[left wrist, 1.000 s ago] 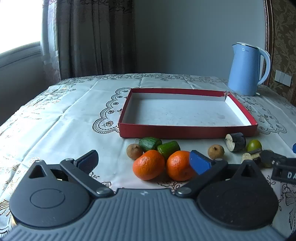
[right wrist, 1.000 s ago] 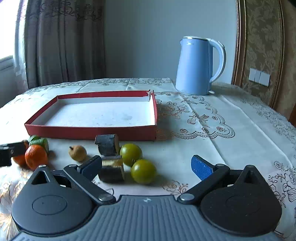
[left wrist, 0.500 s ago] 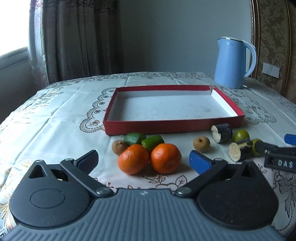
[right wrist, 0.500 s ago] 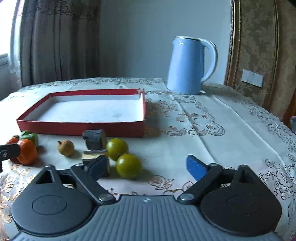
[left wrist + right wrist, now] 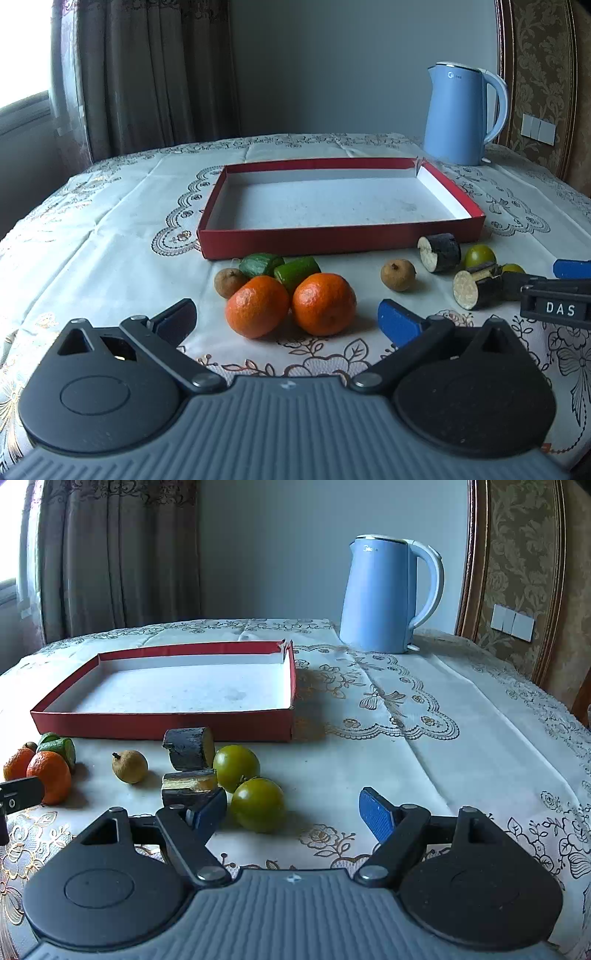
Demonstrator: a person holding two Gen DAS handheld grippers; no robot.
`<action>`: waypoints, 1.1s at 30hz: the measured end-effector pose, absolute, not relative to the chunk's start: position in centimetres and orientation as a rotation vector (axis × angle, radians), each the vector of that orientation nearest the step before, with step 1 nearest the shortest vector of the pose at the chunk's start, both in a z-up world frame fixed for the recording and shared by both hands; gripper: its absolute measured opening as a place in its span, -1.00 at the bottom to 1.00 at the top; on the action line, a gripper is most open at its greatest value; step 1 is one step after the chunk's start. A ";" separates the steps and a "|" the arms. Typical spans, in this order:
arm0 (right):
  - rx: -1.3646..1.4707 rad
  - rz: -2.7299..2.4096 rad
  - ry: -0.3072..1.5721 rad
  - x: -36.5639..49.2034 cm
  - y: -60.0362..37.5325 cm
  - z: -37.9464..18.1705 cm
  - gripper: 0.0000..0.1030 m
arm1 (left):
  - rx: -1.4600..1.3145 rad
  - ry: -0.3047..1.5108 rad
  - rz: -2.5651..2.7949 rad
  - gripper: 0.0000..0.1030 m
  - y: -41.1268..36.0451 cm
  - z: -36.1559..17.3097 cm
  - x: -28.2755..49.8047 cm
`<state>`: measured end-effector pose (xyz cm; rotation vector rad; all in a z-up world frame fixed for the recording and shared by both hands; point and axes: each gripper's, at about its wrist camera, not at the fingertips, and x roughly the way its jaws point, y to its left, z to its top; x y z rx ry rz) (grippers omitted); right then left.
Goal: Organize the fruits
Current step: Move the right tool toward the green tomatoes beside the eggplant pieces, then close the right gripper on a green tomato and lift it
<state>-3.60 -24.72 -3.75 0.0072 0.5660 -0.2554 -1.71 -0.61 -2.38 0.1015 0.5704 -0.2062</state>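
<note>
Your left gripper (image 5: pixel 286 319) faces two oranges (image 5: pixel 291 304), jaws spread; your right gripper (image 5: pixel 293 812) hovers by a green fruit (image 5: pixel 258 804), jaws spread too.

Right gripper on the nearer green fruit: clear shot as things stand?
Probably yes. The right gripper has its jaws wide open, and the nearer green fruit sits just ahead, left of centre. The eggplant piece crowds the left finger, so shift slightly left first.
</note>
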 end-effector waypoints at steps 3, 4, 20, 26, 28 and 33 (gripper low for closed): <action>0.004 -0.258 0.570 -3.5 -24.8 -3.8 0.54 | 0.100 0.569 -0.205 1.00 -0.6 -2.4 -1.7; 0.008 -0.259 0.572 -3.5 -24.8 -3.8 0.54 | 0.102 0.568 -0.201 1.00 -0.6 -2.4 -1.7; -0.003 -0.196 0.597 -2.7 -24.6 -4.5 0.28 | 0.113 0.588 -0.204 1.00 -0.8 -2.9 -1.7; -0.019 -0.175 0.614 -2.2 -24.2 -4.8 0.03 | 0.108 0.599 -0.211 1.00 -0.6 -3.2 -1.5; -0.007 -0.163 0.622 -1.9 -24.3 -5.0 -0.01 | 0.104 0.597 -0.208 1.00 -0.5 -3.2 -1.4; -0.005 -0.150 0.611 -1.9 -24.3 -5.1 -0.20 | 0.095 0.597 -0.205 1.00 -0.3 -3.3 -1.2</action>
